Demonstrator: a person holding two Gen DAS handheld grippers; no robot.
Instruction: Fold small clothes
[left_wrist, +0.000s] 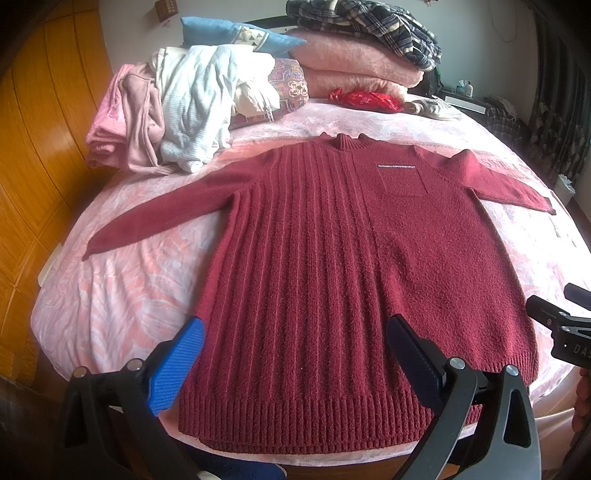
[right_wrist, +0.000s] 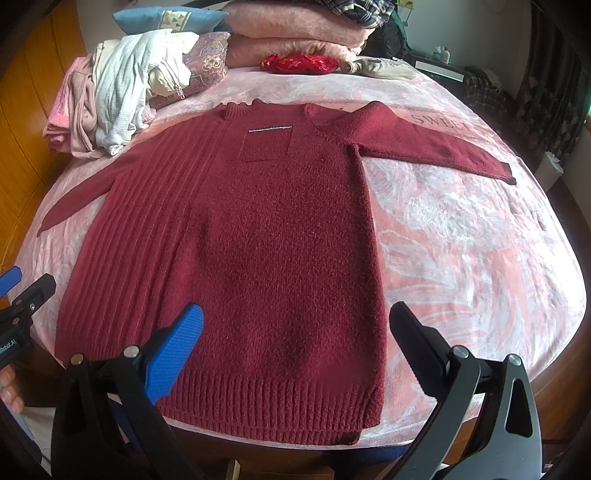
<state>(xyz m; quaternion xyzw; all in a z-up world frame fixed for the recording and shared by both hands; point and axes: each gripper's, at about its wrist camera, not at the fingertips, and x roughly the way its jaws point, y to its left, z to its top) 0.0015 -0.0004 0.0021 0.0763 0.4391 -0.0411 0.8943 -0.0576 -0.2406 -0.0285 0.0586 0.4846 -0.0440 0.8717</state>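
Dark red sweater (left_wrist: 325, 251) lies flat, sleeves out, hem at the bed (right_wrist: 480, 240) near edge; folding not started. Left gripper (left_wrist: 295, 354) and right gripper (right_wrist: 295, 347) hover over the hem, fingers apart, holding nothing. Next likely needs a sleeve or side grab; open room right, clothes pile (left_wrist: 177, 118) crowds far-left corner.

You hold your left gripper (left_wrist: 295, 350) and right gripper (right_wrist: 295, 347) side by side, level, pointing forward, each with its two fingers spread wide and holding nothing.
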